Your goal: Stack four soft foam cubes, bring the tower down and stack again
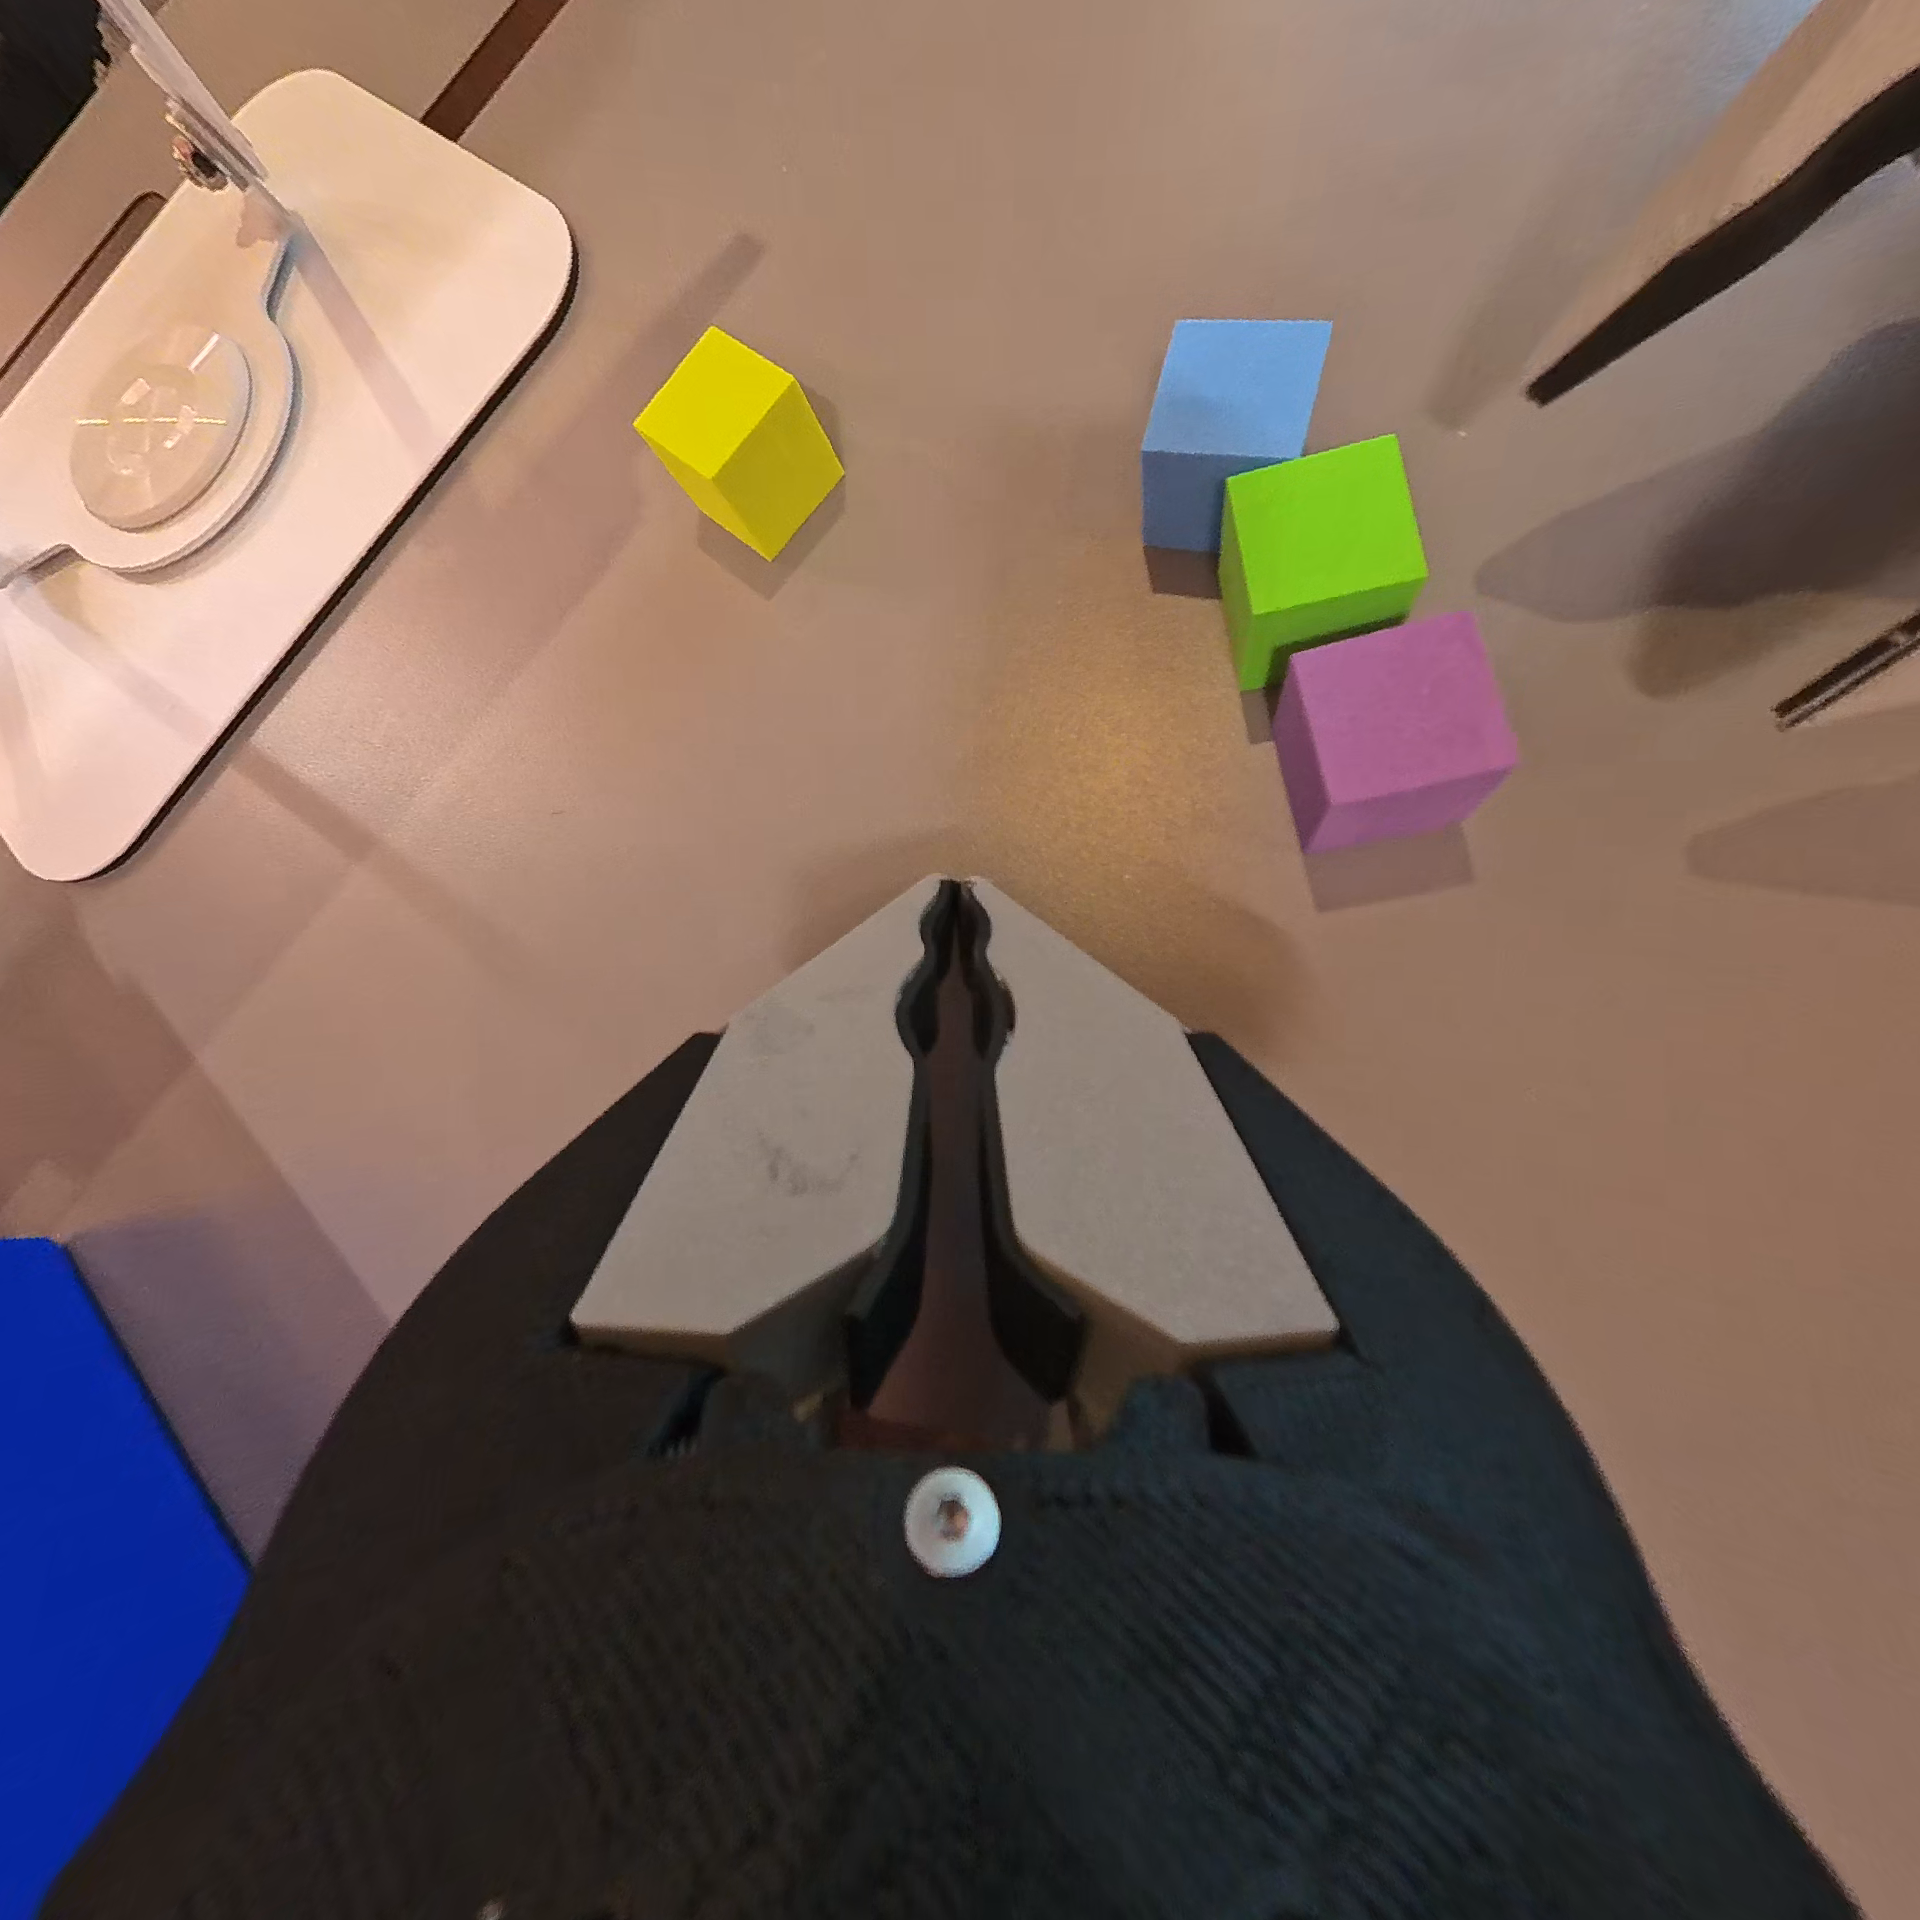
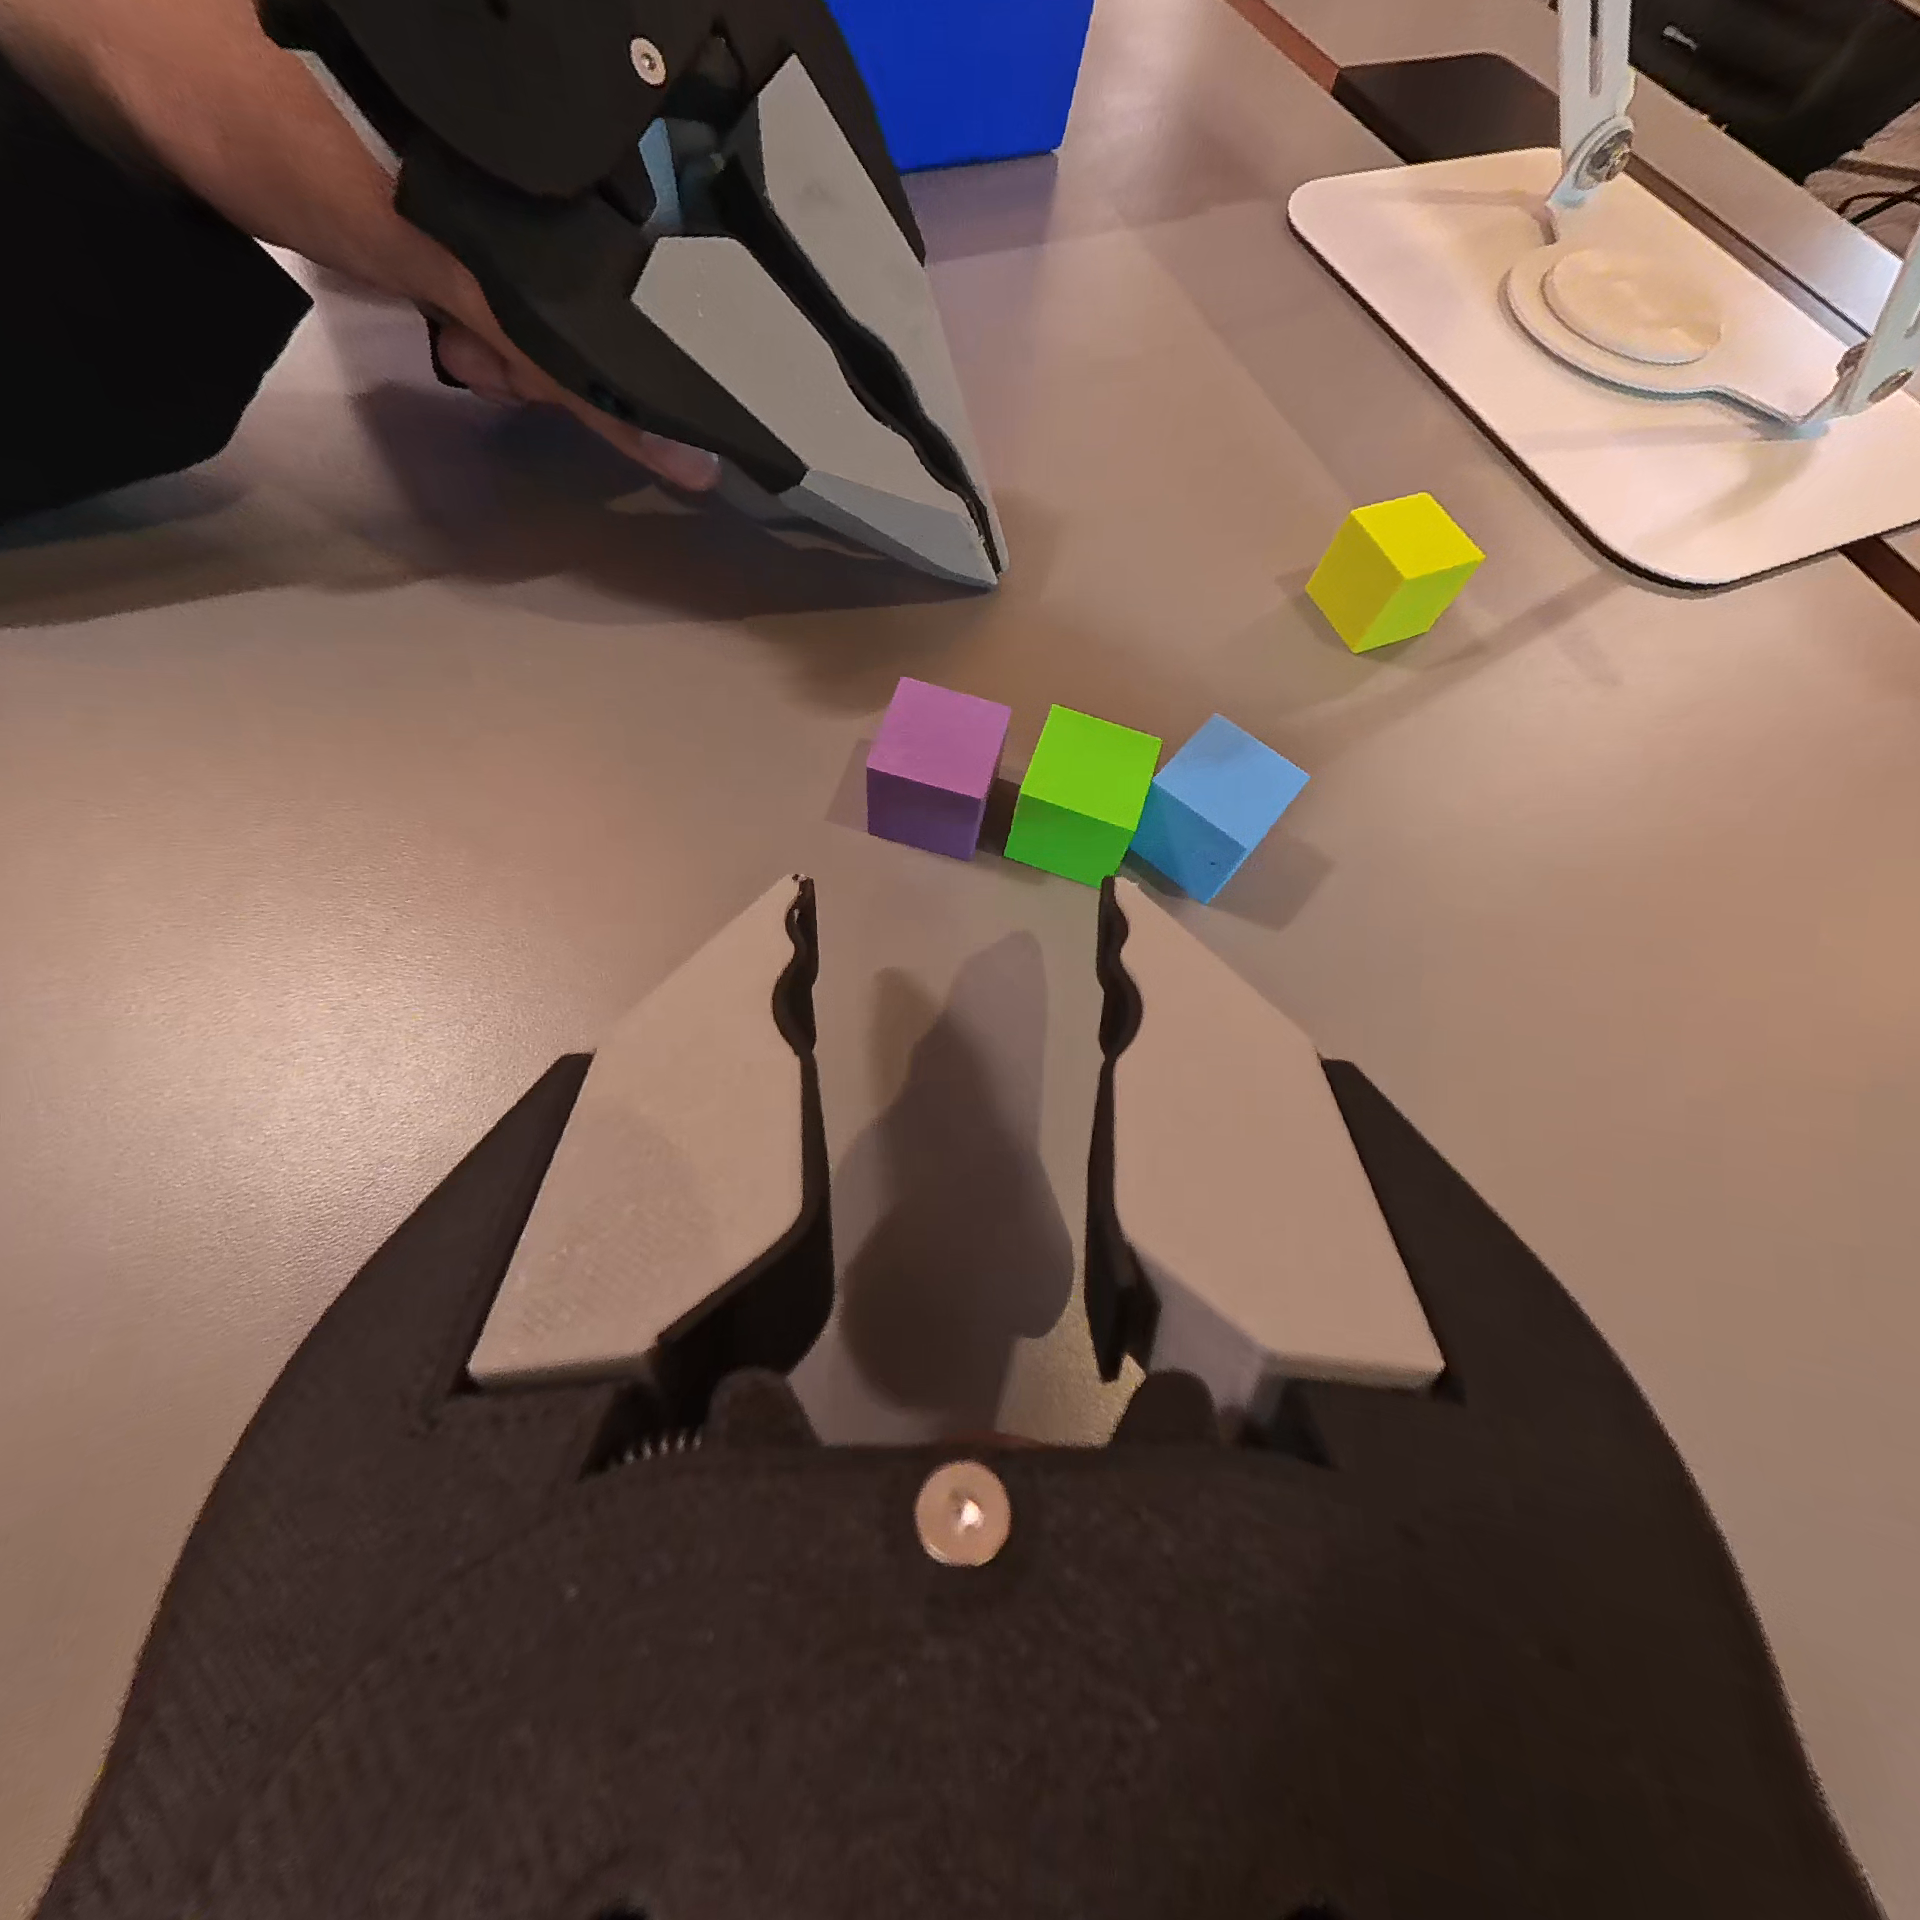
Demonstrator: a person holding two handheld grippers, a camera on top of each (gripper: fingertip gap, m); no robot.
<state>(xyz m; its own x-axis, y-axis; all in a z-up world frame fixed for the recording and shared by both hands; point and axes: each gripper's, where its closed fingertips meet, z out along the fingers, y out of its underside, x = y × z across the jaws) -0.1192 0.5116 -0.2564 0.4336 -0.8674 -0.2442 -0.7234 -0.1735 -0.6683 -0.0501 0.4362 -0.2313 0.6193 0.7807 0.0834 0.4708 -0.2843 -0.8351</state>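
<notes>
**Operator:** Report the state of each tool.

**Inspector:** The left tool has its two grey fingers pressed together at the tips and grips nothing. In the right wrist view it slopes down with its tips at or just above the brown tabletop; contact cannot be confirmed. A person's hand holds it. The right tool has its fingers spread, with only tabletop between them.

**Operator:** Locate the four foam cubes.

**Inspector:** None is stacked; all four lie on the tabletop. The purple foam cube, the green foam cube and the light blue foam cube form a close row just ahead of the right tool. Green and light blue touch or nearly touch; a narrow gap separates purple from green. The yellow foam cube sits well apart from the row, near the white flat stand base.

**Operator:** Other items?

**Inspector:** A dark blue box stands at the far edge, behind the left tool.
</notes>
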